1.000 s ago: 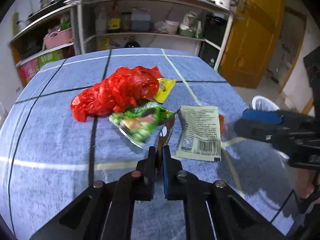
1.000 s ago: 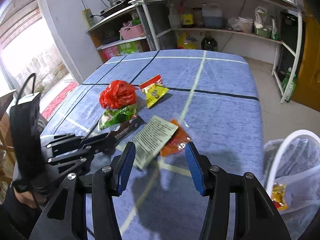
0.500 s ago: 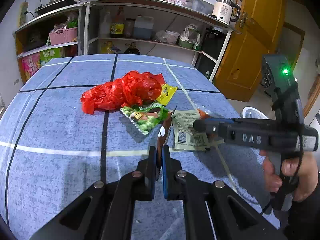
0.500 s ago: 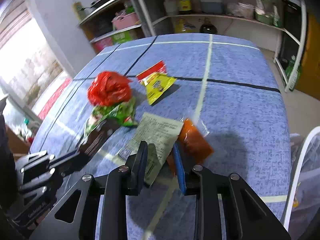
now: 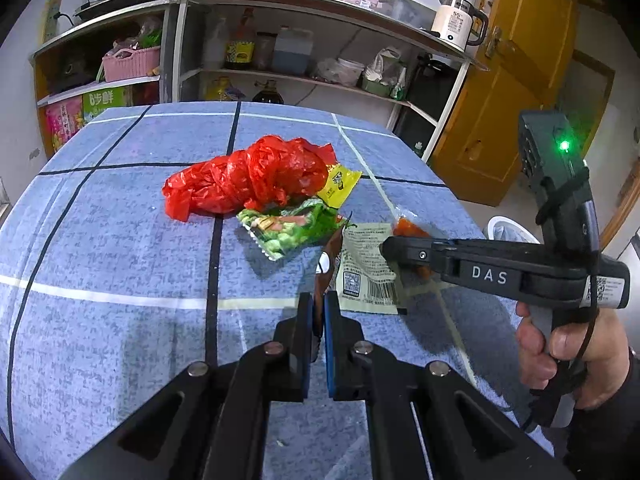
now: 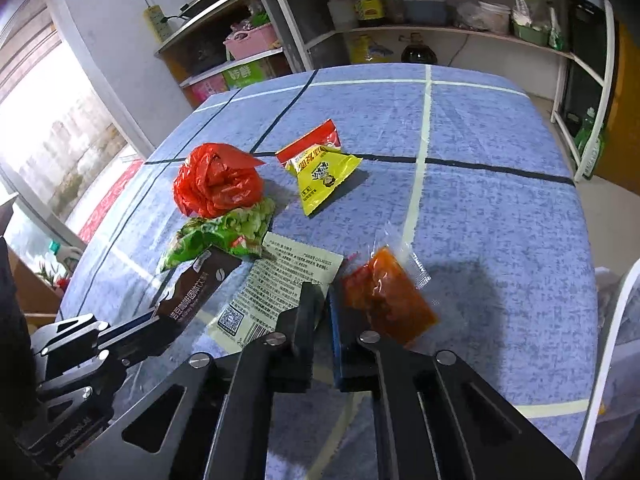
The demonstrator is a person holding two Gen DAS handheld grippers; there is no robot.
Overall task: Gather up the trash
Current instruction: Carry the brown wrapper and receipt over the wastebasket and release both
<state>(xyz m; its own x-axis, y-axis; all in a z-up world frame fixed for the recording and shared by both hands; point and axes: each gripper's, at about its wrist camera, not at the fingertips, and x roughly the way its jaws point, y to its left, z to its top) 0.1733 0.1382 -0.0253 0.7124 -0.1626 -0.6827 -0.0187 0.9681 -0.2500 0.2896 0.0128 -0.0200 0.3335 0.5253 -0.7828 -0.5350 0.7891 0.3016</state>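
Observation:
On the blue checked tablecloth point(image 5: 120, 240) lie a red plastic bag point(image 5: 248, 180), a green snack wrapper point(image 5: 292, 230), a yellow packet point(image 5: 338, 184), a pale green wrapper point(image 6: 280, 280) and an orange sauce packet point(image 6: 384, 292). My left gripper point(image 5: 318, 300) is shut on the end of a brown coffee sachet point(image 6: 200, 284), which slants up off the cloth. My right gripper point(image 6: 323, 300) points down at the cloth, its jaws closing to a narrow slit. The pale wrapper's right edge runs into that slit. The sauce packet lies against the outside of the right finger.
A white-rimmed bin point(image 6: 612, 320) lined with a bag stands off the table's right side. Open shelves point(image 5: 280, 76) with bottles, pots and a kettle stand behind the far edge. A hand point(image 5: 560, 344) holds the right gripper's handle at the right.
The right gripper came down onto the cloth between the pale wrapper and the sauce packet, and its jaws went from wide apart to nearly together. The left gripper kept its hold on the sachet.

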